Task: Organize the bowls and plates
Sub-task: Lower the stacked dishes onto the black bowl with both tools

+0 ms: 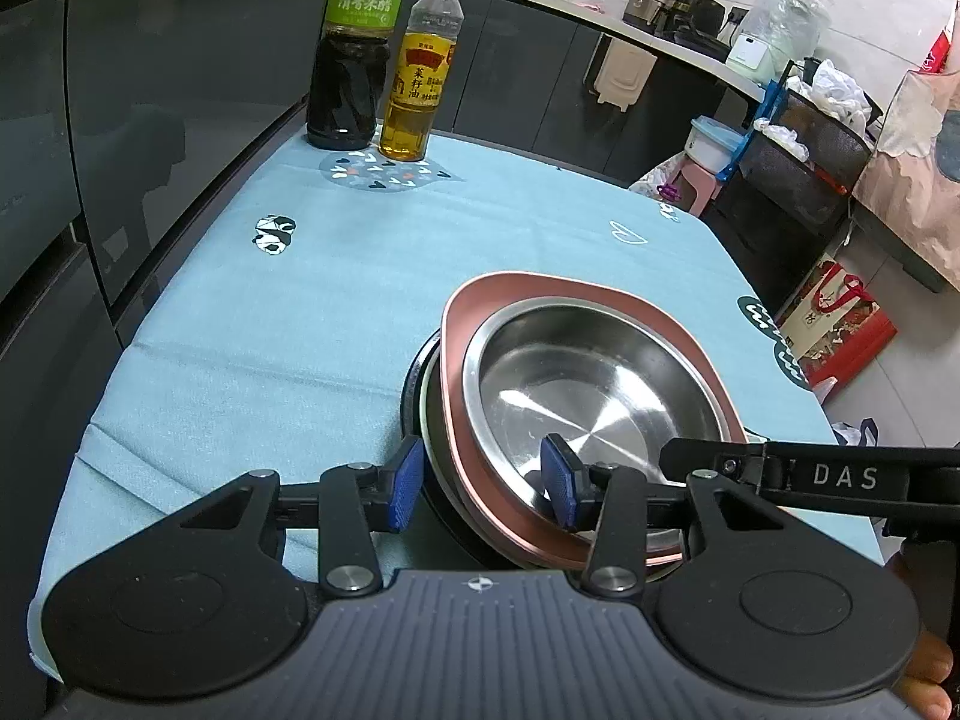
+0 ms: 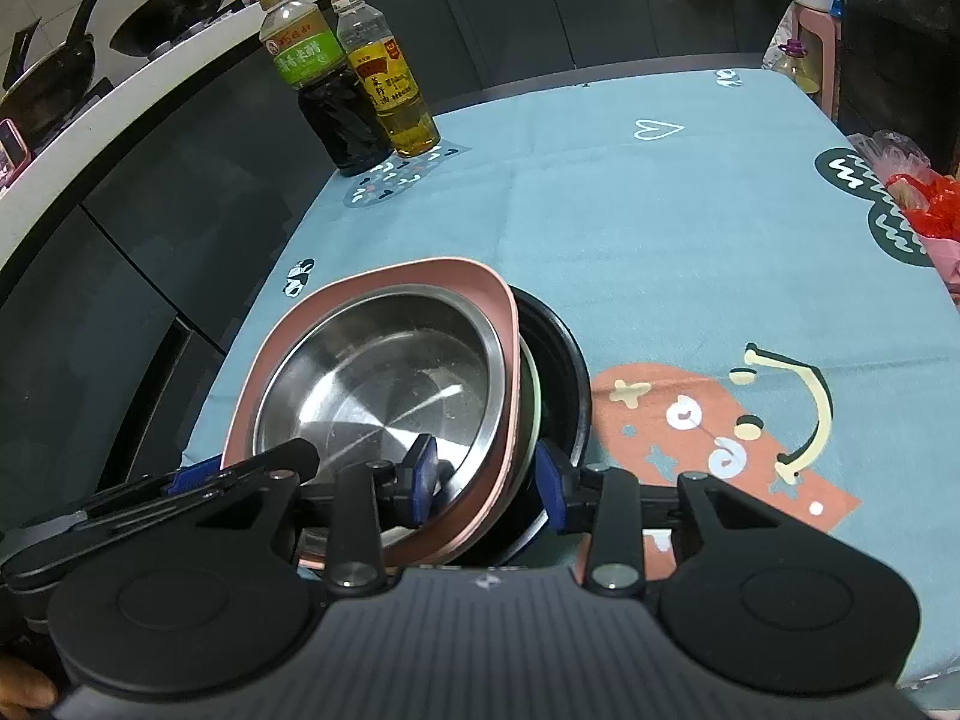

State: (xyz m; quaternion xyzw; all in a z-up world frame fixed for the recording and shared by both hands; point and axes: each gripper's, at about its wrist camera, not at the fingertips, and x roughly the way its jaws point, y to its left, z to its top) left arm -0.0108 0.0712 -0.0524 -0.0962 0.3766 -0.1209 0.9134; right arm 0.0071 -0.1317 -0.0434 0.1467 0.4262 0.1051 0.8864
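Observation:
A steel bowl [image 1: 600, 378] [image 2: 384, 378] sits in a pink squarish plate [image 1: 480, 300] [image 2: 420, 273]. Under them lie a pale bowl [image 1: 427, 420] [image 2: 531, 396] and a black dish [image 1: 414, 384] [image 2: 564, 372], all stacked on the blue tablecloth [image 1: 270, 330]. My left gripper [image 1: 480, 483] straddles the stack's near left rim, one blue pad outside the black dish and one inside the steel bowl. My right gripper [image 2: 486, 483] straddles the near right rim the same way. Neither pair of pads visibly presses on the rims. Each view shows a finger [image 1: 690, 456] [image 2: 270, 462] of the other gripper.
A dark vinegar bottle [image 1: 354, 60] [image 2: 324, 96] and a yellow oil bottle [image 1: 420, 78] [image 2: 396, 90] stand at the table's far corner. Dark cabinets [image 1: 150, 120] line the left. Bags and a pink stool [image 1: 696, 180] crowd the floor past the right edge.

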